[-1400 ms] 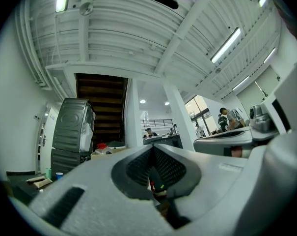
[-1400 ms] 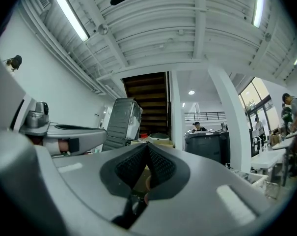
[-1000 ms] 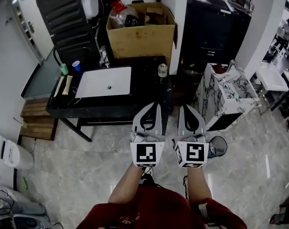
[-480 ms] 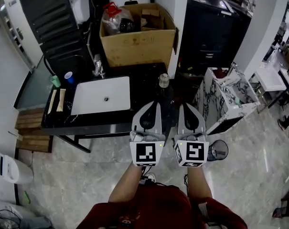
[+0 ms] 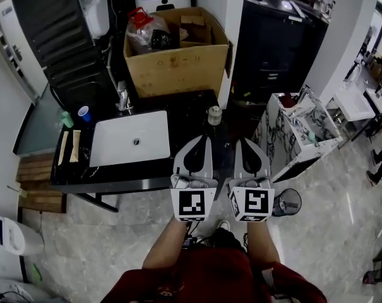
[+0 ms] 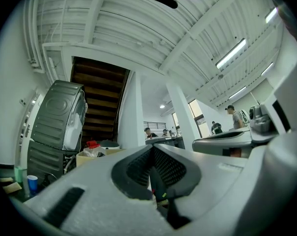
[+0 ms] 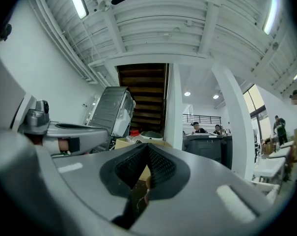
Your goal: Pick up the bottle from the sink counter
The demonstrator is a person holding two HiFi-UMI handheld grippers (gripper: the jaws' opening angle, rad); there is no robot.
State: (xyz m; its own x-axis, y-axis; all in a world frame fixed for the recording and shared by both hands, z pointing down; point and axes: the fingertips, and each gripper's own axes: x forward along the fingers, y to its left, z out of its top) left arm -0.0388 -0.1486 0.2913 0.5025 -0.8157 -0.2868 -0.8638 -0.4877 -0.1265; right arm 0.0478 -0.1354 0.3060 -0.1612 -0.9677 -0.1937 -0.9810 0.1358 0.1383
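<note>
Since a sec ago the sink counter [image 5: 192, 105] had slid closer in the head view as both hands pushed fwd together. Nearest in, left gripper [image 5: 202, 142] and right gripper [image 5: 244, 144] were each pinched shut w/ nothing in them, forearms out straight, side by side, noses a touch up. Just past their tips the bottle [image 5: 214, 115] stood upright on the counter, right of the sink [image 5: 131, 141], ahead btwn the two and prob slightly nearer the left, w/ the cardboard box [image 5: 178, 65] behind.
</note>
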